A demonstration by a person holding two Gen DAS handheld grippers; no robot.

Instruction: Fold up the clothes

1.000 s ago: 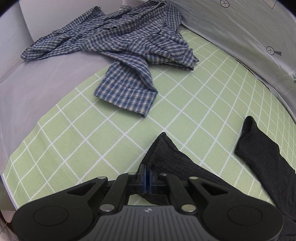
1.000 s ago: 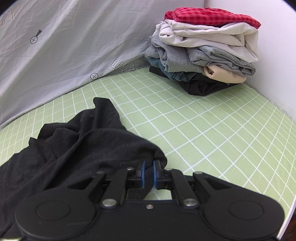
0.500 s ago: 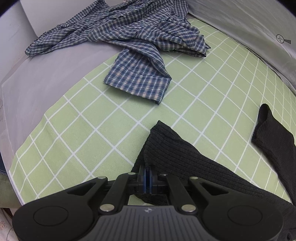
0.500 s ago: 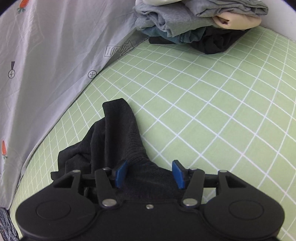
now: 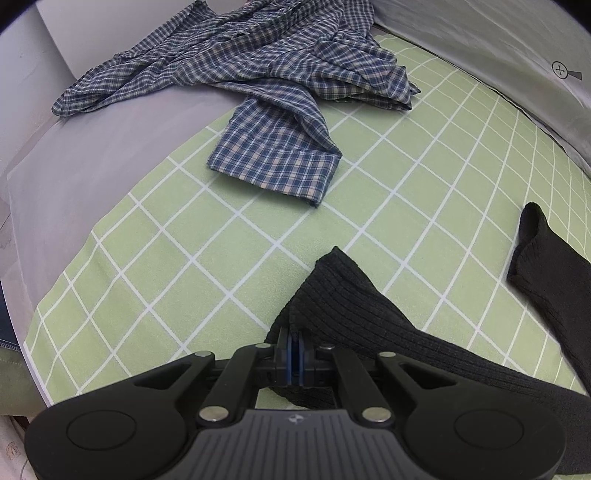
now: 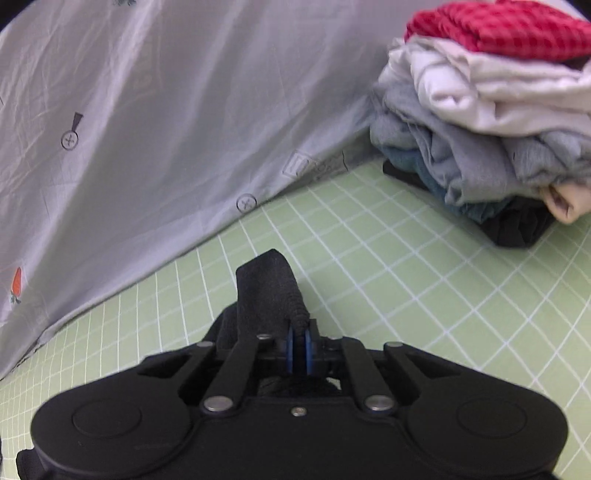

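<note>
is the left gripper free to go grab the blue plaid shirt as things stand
Probably not yet. The left gripper is shut on the black knit garment, so it has no free jaws. The way to the plaid shirt is otherwise bare green checked sheet.

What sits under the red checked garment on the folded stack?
Under the red checked garment: white, then grey folded clothes, a blue piece and a black one at the bottom. Any further layers are covered.
</note>
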